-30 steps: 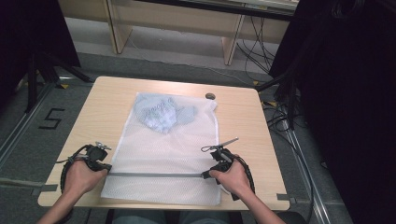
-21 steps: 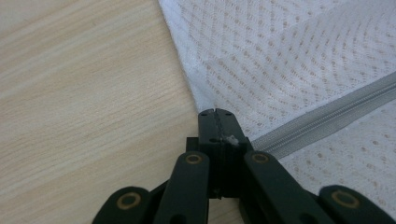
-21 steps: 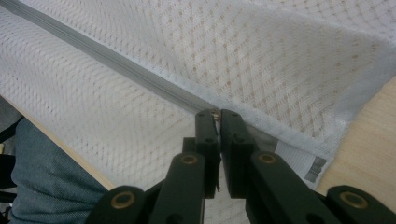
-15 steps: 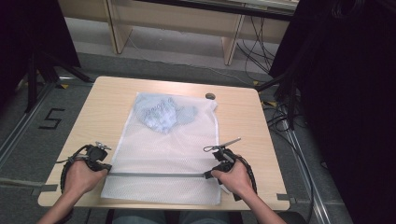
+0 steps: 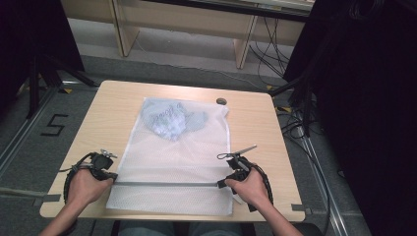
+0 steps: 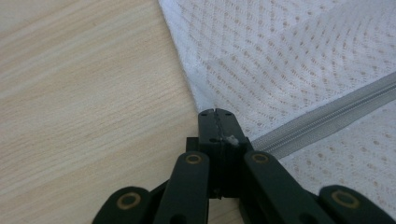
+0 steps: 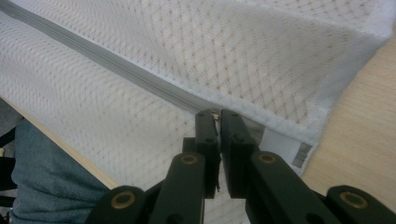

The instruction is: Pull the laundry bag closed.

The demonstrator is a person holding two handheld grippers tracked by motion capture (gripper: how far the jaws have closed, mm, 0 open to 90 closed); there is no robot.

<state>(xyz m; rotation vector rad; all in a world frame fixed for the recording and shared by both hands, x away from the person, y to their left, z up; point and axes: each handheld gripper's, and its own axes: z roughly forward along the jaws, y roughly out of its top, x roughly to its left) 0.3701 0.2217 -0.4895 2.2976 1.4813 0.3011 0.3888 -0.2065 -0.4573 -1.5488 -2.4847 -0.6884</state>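
A white mesh laundry bag [image 5: 177,157] lies flat on the wooden table [image 5: 108,113], with a pale blue garment [image 5: 169,120] bunched inside its far end. A grey zipper [image 5: 167,184] crosses the bag near the front edge. My left gripper [image 5: 112,177] sits at the zipper's left end, shut on the bag's edge [image 6: 215,114] where the zipper [image 6: 327,114] starts. My right gripper [image 5: 221,184] is at the zipper's right end; its jaws [image 7: 215,114] pinch a small metal zipper pull beside the grey zipper [image 7: 116,65].
A small dark round object [image 5: 221,101] lies near the table's far edge beyond the bag. A white care label [image 7: 285,147] pokes from the bag's corner by the right gripper. The front table edge and the person's lap [image 7: 42,177] lie just under the bag's near end.
Almost nothing: the right hand has crept slightly to the right along the zipper line. The left hand and the bag hold still.
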